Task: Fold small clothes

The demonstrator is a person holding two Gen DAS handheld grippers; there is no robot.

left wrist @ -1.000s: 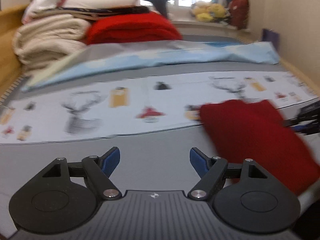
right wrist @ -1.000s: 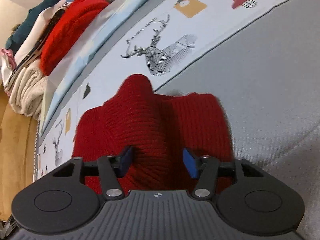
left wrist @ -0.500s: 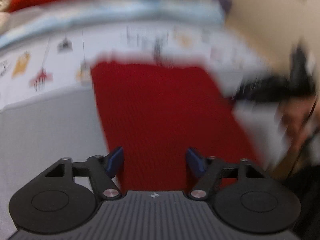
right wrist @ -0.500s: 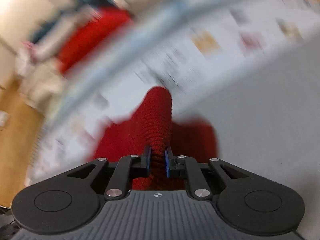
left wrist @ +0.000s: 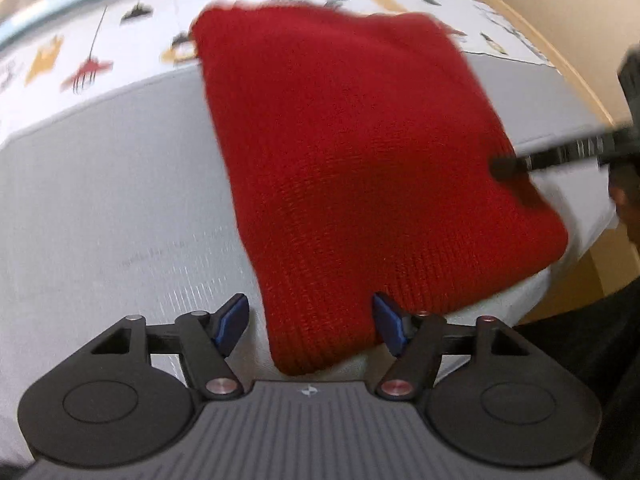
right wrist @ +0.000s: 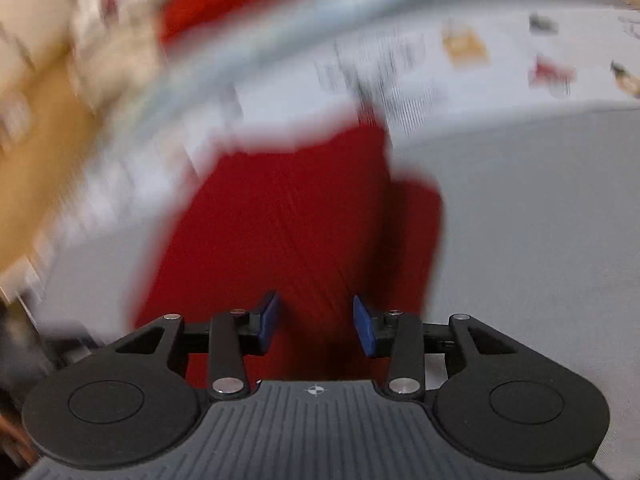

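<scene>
Left wrist view: camera sits behind the left tongs (left wrist: 310, 326), looking steeply down along them, close over the bed (left wrist: 120, 184). The red knit garment (left wrist: 360, 160) fills the frame ahead of the tips; its near corner lies between them. Sharp near the tongs, soft at the far edge.

Right wrist view: camera behind the right tongs (right wrist: 314, 326), also pitched down and close, heavily blurred. Same garment (right wrist: 300, 240) directly ahead.

Shared: garment, grey bed surface, printed sheet (left wrist: 80, 60) beyond.
</scene>
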